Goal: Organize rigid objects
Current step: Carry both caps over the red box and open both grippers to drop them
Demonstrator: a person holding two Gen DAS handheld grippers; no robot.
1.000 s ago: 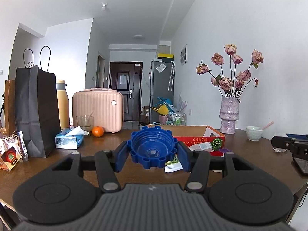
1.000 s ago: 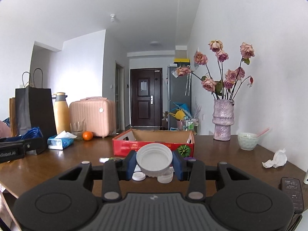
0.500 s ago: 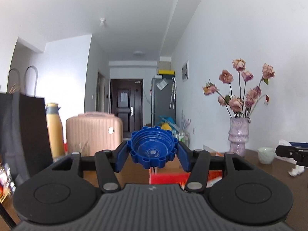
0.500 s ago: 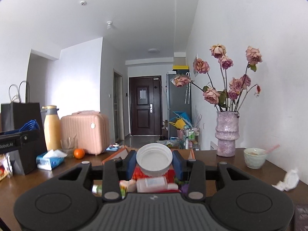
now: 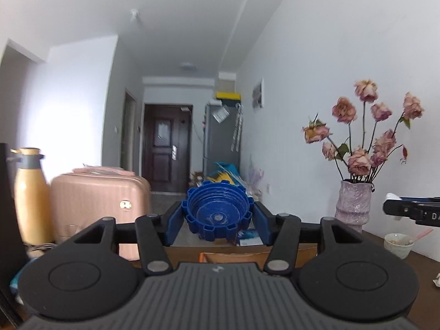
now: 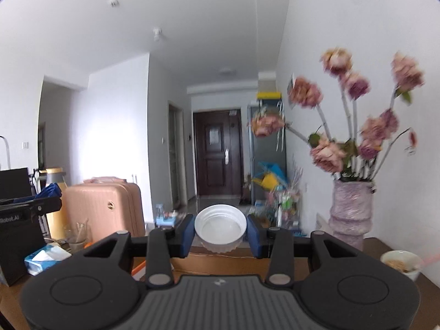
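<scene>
My left gripper point(image 5: 217, 222) is shut on a large blue ribbed cap point(image 5: 218, 212), its hollow side facing the camera. My right gripper point(image 6: 220, 233) is shut on a white round lid point(image 6: 220, 227), hollow side toward the camera too. Both are held above the cardboard box point(image 6: 220, 264), whose far inner wall shows just below the fingers; in the left wrist view the box point(image 5: 236, 250) edge also shows under the cap. The box's contents are hidden by the gripper bodies. The right gripper's side point(image 5: 412, 211) pokes in at the right of the left wrist view.
A purple vase of dried roses point(image 6: 350, 214) stands right of the box, with a small white bowl point(image 6: 403, 262) near it. On the left are a pink case point(image 6: 103, 209), a yellow bottle point(image 5: 29, 192), a glass point(image 6: 78, 233), a tissue pack point(image 6: 44, 257) and a black bag point(image 6: 16, 233).
Both grippers moved forward and up over the table toward the box, each still holding its cap. The box, seen whole in front before, now lies mostly hidden beneath them.
</scene>
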